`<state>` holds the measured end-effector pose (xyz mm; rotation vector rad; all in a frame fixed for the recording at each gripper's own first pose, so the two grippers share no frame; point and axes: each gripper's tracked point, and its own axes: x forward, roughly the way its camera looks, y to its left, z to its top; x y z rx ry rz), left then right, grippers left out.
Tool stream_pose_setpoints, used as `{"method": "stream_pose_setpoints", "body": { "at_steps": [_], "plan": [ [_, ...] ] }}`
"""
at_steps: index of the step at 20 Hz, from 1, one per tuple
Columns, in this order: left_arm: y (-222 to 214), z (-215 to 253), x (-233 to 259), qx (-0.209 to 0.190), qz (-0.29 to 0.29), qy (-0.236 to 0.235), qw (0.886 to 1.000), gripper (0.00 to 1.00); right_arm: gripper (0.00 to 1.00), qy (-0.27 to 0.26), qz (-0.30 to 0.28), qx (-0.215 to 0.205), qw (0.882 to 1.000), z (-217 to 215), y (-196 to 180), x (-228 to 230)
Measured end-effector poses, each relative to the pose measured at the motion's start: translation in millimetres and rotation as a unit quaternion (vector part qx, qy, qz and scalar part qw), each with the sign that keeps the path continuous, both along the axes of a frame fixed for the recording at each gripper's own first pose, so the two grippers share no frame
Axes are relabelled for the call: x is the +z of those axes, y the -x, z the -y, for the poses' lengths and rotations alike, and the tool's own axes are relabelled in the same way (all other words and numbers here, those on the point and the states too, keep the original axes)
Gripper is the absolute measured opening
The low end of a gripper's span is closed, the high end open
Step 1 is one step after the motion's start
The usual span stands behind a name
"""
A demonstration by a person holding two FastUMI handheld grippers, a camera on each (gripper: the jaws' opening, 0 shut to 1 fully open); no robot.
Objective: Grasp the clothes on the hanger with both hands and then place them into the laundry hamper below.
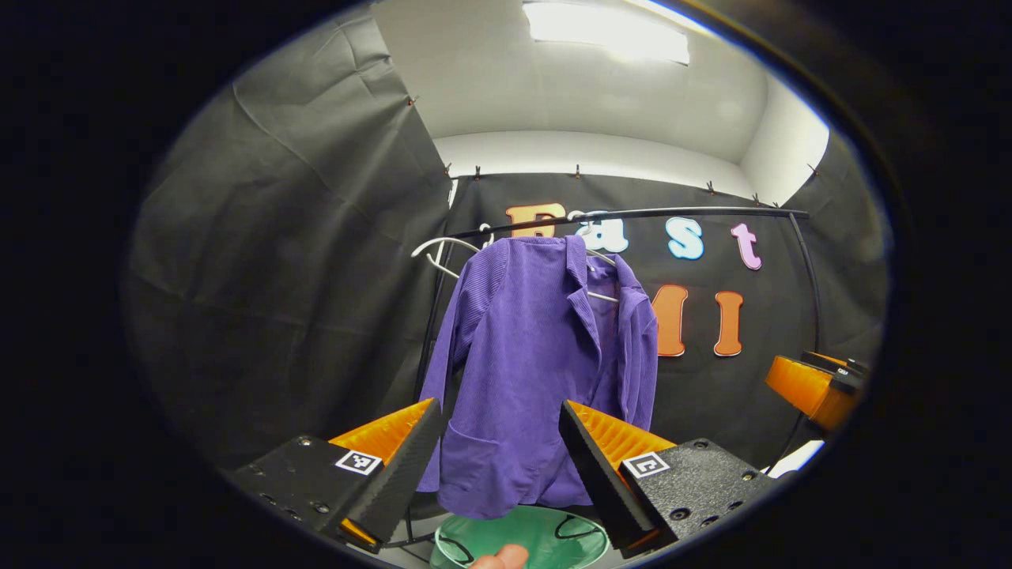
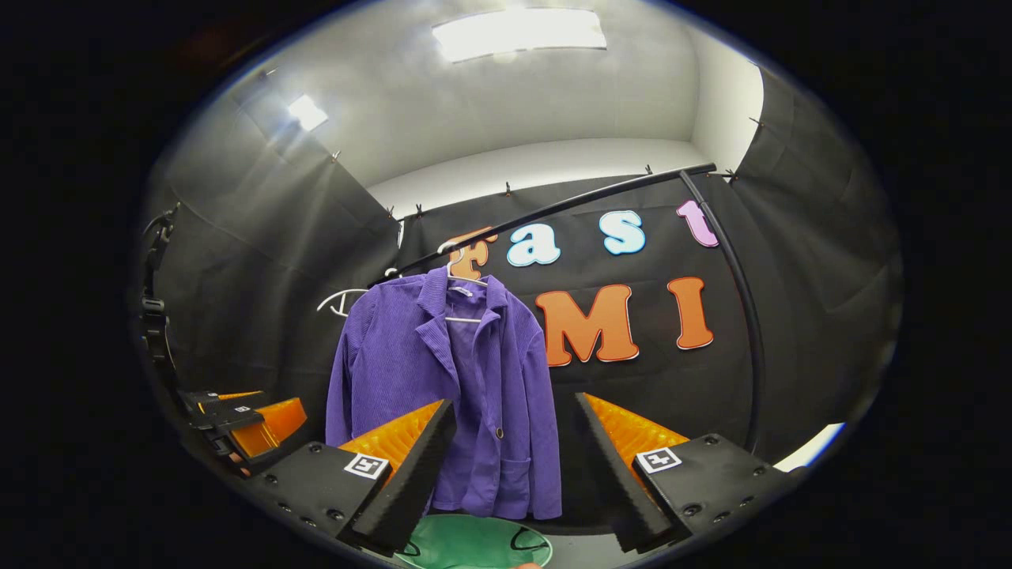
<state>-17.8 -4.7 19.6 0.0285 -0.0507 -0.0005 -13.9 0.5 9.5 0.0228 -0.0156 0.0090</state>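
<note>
Purple jacket (image 1: 538, 371) hangs on hanger (image 1: 443, 257) from rail (image 2: 553, 209) above green hamper (image 1: 538, 537); soft, light, ribbed cloth, likely best pinched at shoulders; left gripper (image 1: 500, 466) and right gripper (image 2: 514, 466) both wide, empty.

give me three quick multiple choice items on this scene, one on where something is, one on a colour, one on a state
1. Where is the laundry hamper?
A. below the hanging jacket
B. on top of the rail
C. beside the ceiling light

2. What colour is the jacket?
A. yellow
B. purple
C. white

3. How do the left tongs and right tongs stand?
A. both shut on the jacket
B. one shut on the hanger
C. both open, holding nothing

Answers:
1. A, the green hamper sits under the jacket's hem.
2. B, the jacket is purple in both views.
3. C, each pair's fingers stand wide apart, short of the jacket, which hangs on its hanger on the rail.
</note>
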Motion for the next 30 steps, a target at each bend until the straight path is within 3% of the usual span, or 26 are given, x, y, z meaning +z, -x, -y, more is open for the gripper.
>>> {"method": "stream_pose_setpoints", "body": {
  "at_steps": [5, 12, 13, 14, 15, 19, 20, 22, 23, 24, 28, 29, 30],
  "plan": [
    [-1, 0, 1, 0.005, 0.004, 0.002, 1.000, 0.92, 0.92, 0.001, 0.004, -0.001, 1.000, -2, -3, 3],
    [-5, -4, 2, 0.023, 0.011, -0.008, 1.000, 0.96, 0.92, -0.001, -0.012, 0.016, 1.000, -14, -10, -15],
    [-5, -3, 2, 0.025, 0.015, -0.011, 1.000, 0.92, 0.92, 0.000, -0.014, 0.015, 1.000, -14, -15, -19],
    [-5, -2, 2, 0.021, 0.017, -0.011, 1.000, 0.96, 0.92, 0.000, -0.019, 0.014, 1.000, -13, -22, -23],
    [-4, -2, 1, 0.015, 0.015, -0.008, 1.000, 0.92, 0.92, -0.003, -0.021, 0.017, 1.000, -16, -31, -25],
    [-9, -5, -5, 0.015, 0.006, -0.007, 1.000, 0.95, 0.92, -0.001, -0.015, 0.023, 1.000, -26, -88, -24],
    [-12, -5, -9, 0.016, 0.005, 0.003, 1.000, 0.92, 0.98, 0.004, -0.014, 0.022, 1.000, -26, -102, -23],
    [-20, -5, -19, 0.012, 0.001, 0.028, 1.000, 0.96, 0.98, 0.013, -0.012, 0.016, 1.000, -26, -132, -22],
    [-27, -5, -22, 0.013, 0.002, 0.035, 0.999, 0.99, 0.98, 0.016, -0.011, 0.014, 1.000, -26, -148, -23],
    [-33, -9, -24, 0.017, 0.002, 0.038, 0.999, 0.92, 0.98, 0.019, -0.012, 0.014, 1.000, -26, -161, -25],
    [-79, -27, -35, 0.037, -0.013, 0.065, 0.997, 0.95, 0.98, 0.012, -0.031, 0.011, 0.999, -28, -219, -49],
    [-91, -29, -33, 0.037, -0.015, 0.065, 0.997, 0.92, 0.98, 0.011, -0.040, 0.009, 0.999, -27, -231, -58],
    [-106, -32, -31, 0.039, -0.015, 0.060, 0.997, 0.92, 0.92, 0.010, -0.050, 0.007, 0.999, -26, -244, -68]
  ]
}}
